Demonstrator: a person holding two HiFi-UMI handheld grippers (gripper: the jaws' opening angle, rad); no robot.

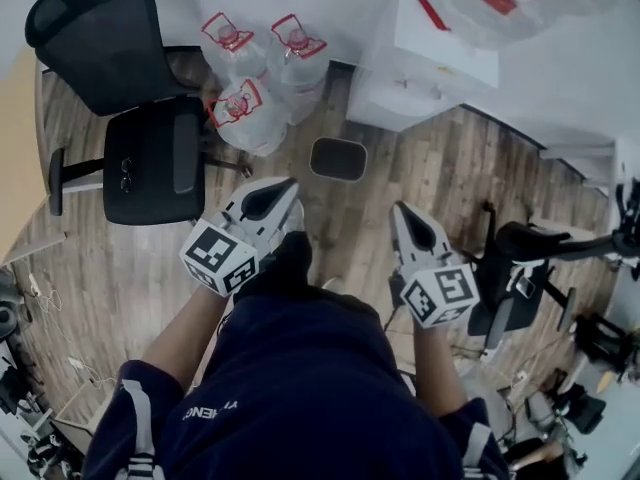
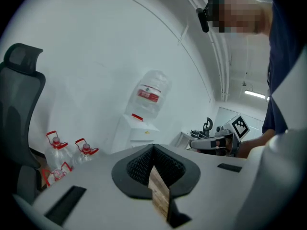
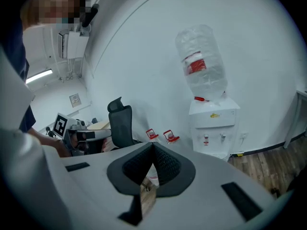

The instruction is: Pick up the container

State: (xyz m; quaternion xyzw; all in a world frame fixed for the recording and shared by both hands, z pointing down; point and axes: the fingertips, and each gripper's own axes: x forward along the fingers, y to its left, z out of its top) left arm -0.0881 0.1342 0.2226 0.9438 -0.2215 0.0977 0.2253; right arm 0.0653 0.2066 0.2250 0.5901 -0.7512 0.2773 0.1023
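Note:
Three clear water jugs (image 1: 255, 73) with red handles stand on the wooden floor against the wall, beside an office chair. They also show small in the left gripper view, jugs (image 2: 64, 152), and in the right gripper view, jugs (image 3: 160, 136). My left gripper (image 1: 288, 194) and right gripper (image 1: 403, 214) are held side by side in front of the person's body, well short of the jugs. Both are shut with nothing between the jaws. Each gripper shows in the other's camera: right gripper (image 2: 217, 141), left gripper (image 3: 82, 136).
A black office chair (image 1: 140, 118) stands left of the jugs. A small dark bin (image 1: 338, 158) sits on the floor ahead of the grippers. A white water dispenser (image 1: 425, 53) with an upturned bottle stands at the wall on the right. Dark equipment (image 1: 530, 258) crowds the right side.

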